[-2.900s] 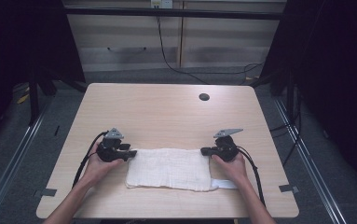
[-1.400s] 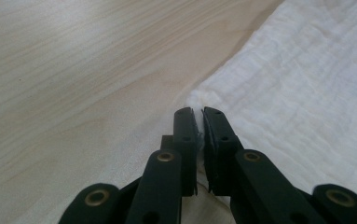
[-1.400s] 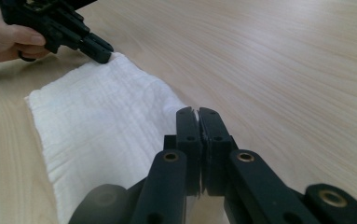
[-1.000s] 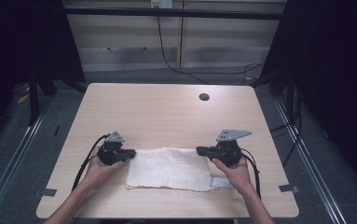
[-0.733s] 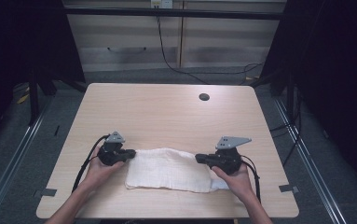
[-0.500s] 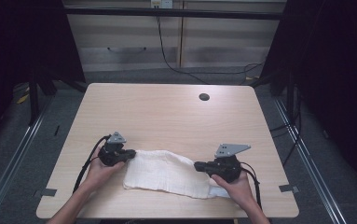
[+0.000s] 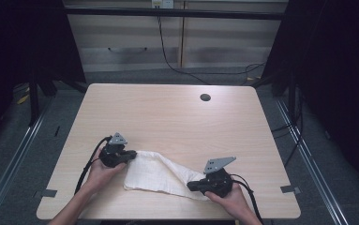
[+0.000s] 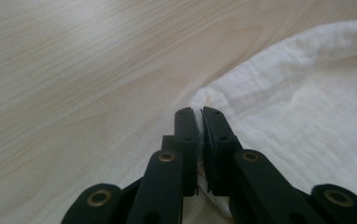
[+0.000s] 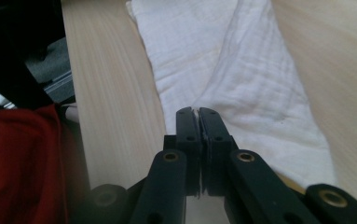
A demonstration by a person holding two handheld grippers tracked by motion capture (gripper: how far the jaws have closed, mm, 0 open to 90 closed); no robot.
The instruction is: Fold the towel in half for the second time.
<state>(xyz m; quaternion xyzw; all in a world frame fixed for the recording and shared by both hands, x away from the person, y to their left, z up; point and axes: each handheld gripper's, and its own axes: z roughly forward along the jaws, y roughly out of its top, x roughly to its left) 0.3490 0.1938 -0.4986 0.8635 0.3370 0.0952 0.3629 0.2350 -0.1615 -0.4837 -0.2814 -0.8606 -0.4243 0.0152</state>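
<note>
White cloth (image 7: 160,172) on table (image 7: 168,117), near hole (image 7: 205,97).

Cloth (image 8: 306,121) runs off frame (right edge).

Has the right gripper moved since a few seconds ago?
Yes. The right gripper, shut on the white cloth, has come nearer the table's front edge.

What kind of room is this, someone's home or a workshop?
Most likely a lab or recording setup, not a home: a bare wooden table ringed by black curtains, with cables on the floor and metal rails alongside.
</note>
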